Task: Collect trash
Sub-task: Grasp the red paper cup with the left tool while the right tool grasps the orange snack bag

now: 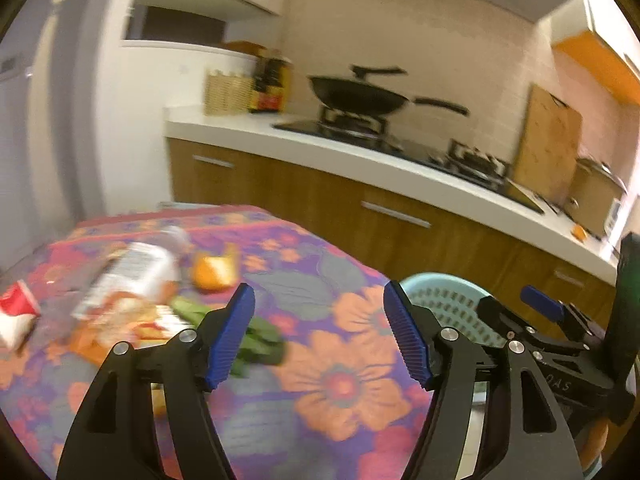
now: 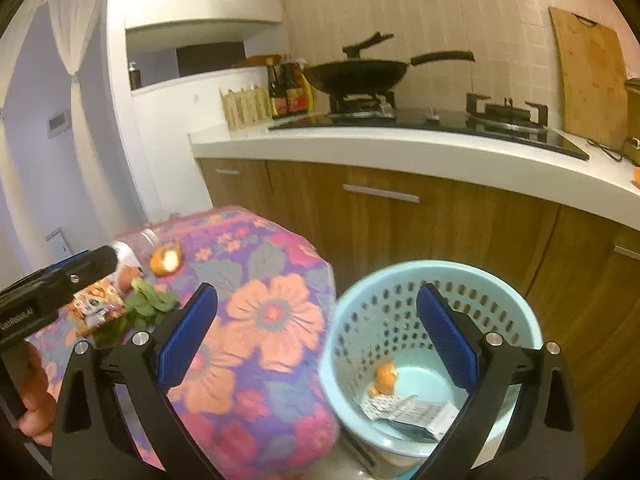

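Note:
In the left wrist view my left gripper is open and holds nothing, hovering over the flowered tablecloth. Trash lies on the cloth to its left: a plastic bottle, an orange peel, green leaves, a snack wrapper and a red-and-white packet. My right gripper stands wide open and empty above the light blue basket, which stands on the floor beside the table. An orange peel and crumpled wrappers lie in the basket.
A wooden kitchen cabinet with a white counter runs behind the table and basket. On it are a wok on a gas hob, sauce bottles and a cutting board. A person's hand holds the left gripper.

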### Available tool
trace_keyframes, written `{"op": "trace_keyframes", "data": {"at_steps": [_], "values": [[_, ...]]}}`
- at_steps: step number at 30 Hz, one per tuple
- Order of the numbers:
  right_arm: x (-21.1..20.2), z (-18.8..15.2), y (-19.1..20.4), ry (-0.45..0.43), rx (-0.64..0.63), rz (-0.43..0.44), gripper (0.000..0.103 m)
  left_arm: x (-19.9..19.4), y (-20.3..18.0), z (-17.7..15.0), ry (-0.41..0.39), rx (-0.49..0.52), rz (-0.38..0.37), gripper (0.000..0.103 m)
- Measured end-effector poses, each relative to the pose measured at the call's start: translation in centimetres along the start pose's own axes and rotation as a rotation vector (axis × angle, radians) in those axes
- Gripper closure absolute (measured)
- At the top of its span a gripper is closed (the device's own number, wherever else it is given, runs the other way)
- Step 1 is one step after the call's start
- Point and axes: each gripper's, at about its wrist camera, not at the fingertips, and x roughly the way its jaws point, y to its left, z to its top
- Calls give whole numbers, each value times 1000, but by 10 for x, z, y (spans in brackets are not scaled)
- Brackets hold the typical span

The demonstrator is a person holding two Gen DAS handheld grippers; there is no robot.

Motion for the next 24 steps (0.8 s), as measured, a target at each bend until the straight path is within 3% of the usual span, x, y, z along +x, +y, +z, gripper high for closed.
{"op": "trace_keyframes", "data": {"at_steps": [16,22,24], "values": [[21,3,140,84,-251,276,8,-79,177,-21,-55,-239,311,34],[33,-7,195,73,-341,306,8,-105,240,-37,-63,-338,404,34],[40,-9,205,75,-345,319,8,-107,257,-40,-56,-371,401,34]]}}
